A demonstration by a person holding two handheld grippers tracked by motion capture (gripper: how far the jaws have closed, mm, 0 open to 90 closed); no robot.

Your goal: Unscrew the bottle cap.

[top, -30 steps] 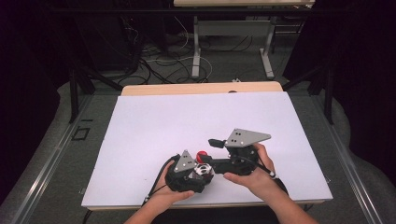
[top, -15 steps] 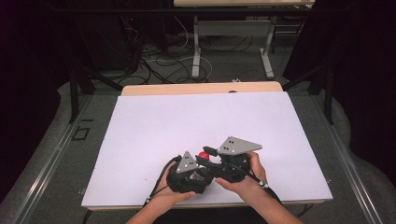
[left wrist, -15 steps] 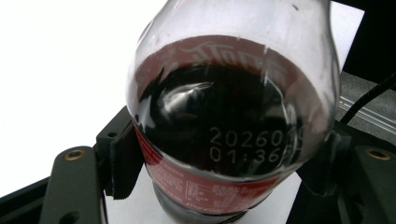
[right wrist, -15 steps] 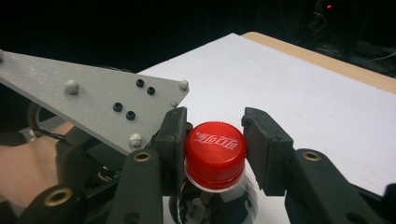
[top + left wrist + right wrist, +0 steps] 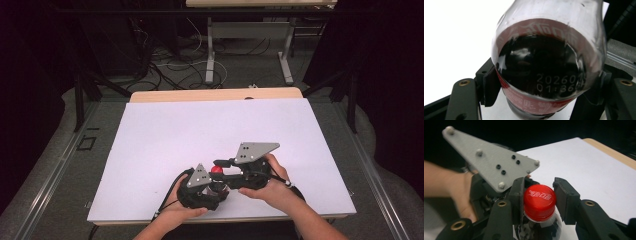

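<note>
A small cola bottle [image 5: 549,65] with dark drink and a red label stands near the table's front edge. My left gripper [image 5: 212,187] is shut on its body, a pad [image 5: 489,87] pressing each side. Its red cap [image 5: 539,202] sits between the jaws of my right gripper [image 5: 539,198], which is shut on it from the right. In the high view the cap [image 5: 216,169] shows as a red dot between the two grey plates. The left gripper's grey plate [image 5: 491,162] and the hand holding it lie just behind the cap.
A white sheet [image 5: 200,135] covers the table, with a strip of wood [image 5: 215,95] along the far edge. Beyond it are table legs and loose cables on the floor [image 5: 185,65].
My right gripper has moved left to meet the left one, and its jaws now sit around the bottle's cap. The left gripper has stayed put with the bottle.
</note>
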